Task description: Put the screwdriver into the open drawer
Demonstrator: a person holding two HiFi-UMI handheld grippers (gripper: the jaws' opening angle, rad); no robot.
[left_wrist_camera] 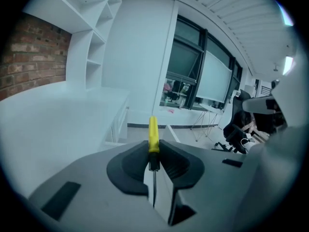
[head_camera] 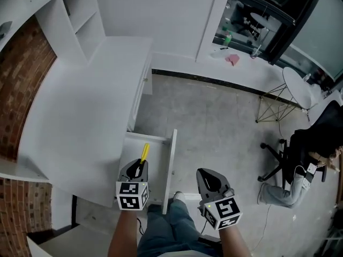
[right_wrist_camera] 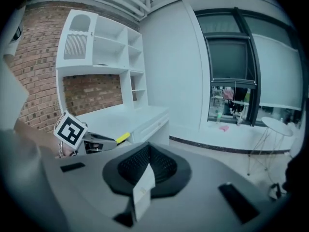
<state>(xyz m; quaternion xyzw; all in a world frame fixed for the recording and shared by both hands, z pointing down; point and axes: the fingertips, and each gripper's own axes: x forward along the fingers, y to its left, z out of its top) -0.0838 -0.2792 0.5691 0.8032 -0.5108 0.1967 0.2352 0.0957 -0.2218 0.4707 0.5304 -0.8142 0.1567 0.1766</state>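
A screwdriver (head_camera: 144, 152) with a yellow handle sticks forward out of my left gripper (head_camera: 138, 167), which is shut on its black neck and shaft. It hangs over the open white drawer (head_camera: 170, 159) pulled out from the white desk (head_camera: 80, 116). In the left gripper view the screwdriver (left_wrist_camera: 153, 137) stands between the closed jaws of the left gripper (left_wrist_camera: 153, 163), handle pointing away. My right gripper (head_camera: 206, 176) floats to the right of the drawer, above the floor, shut and holding nothing. The right gripper view shows the right gripper (right_wrist_camera: 147, 166) with its jaws together, and the left gripper's yellow handle (right_wrist_camera: 123, 137) at the left.
A white shelf unit (head_camera: 80, 20) stands at the desk's far end against a brick wall (head_camera: 21, 84). An office chair (head_camera: 284, 154) with a seated person and a small wire-legged table (head_camera: 297, 87) are at the right. My own legs (head_camera: 166, 224) are below the drawer.
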